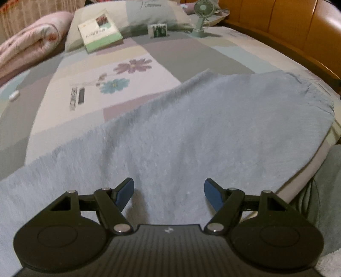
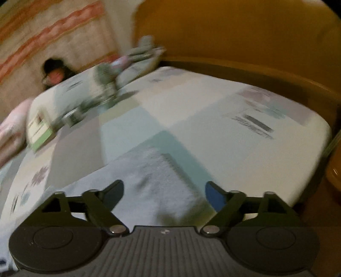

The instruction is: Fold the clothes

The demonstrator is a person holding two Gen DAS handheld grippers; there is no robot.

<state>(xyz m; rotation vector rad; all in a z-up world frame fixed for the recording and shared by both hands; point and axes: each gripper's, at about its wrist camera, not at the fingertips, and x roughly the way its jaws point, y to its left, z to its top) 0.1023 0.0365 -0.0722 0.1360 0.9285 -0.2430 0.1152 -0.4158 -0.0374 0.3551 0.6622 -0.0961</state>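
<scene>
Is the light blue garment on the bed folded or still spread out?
Mostly spread: the light blue garment lies flat across the bedspread. Whether it is doubled, cannot tell.

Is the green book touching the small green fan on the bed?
Apart. The left wrist view shows the green book leaning on a pillow, while the fan stands well to its right, with a small box between them.

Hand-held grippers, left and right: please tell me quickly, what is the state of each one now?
Left hand-held gripper: open, holding nothing, above the light blue garment.
Right hand-held gripper: open, holding nothing, garment below it.
</scene>
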